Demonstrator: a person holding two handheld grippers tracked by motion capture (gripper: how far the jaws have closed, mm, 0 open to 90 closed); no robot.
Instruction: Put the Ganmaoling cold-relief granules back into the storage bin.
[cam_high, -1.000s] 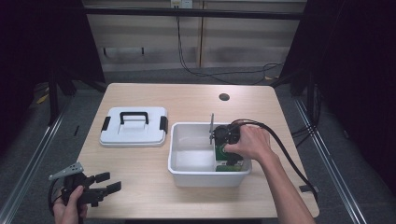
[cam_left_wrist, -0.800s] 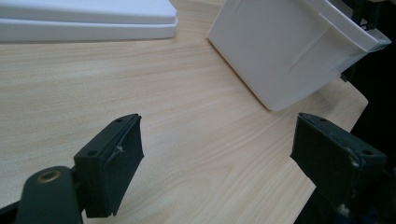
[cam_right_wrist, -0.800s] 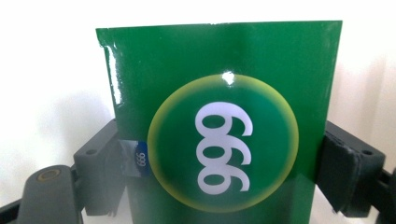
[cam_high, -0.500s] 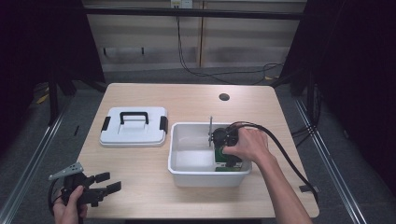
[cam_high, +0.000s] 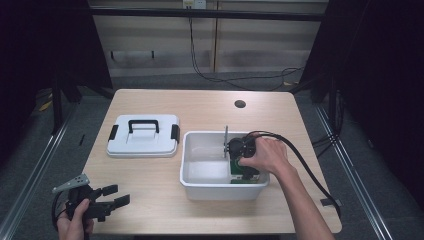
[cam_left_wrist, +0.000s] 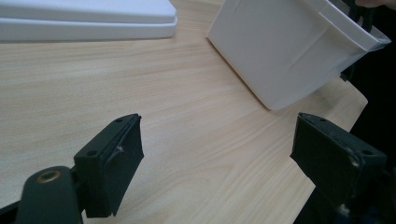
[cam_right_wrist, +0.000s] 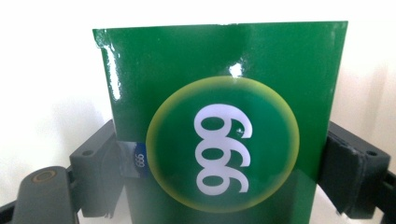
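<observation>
Green box (cam_right_wrist: 219, 126), glossy, probably light, stiff and slippery, sits inside the white bin (cam_high: 192, 172), right gripper (cam_right_wrist: 219, 177) clamping its sides; left gripper (cam_left_wrist: 233, 154) gapes empty.

A light wooden table (cam_high: 200, 107) has open surface along its far edge at the top of the frame and across the lower left. A flat white lid (cam_high: 144, 136) with a black handle blocks the left centre. Just beside it, right of centre, a white bin (cam_high: 197, 172) stands with raised walls. The right gripper (cam_right_wrist: 219, 158) and a green box (cam_right_wrist: 219, 126) take up the bin's right half; its left half is bare. The left gripper (cam_high: 111, 196) sits at the lower-left table edge, jaws spread over bare wood.
</observation>
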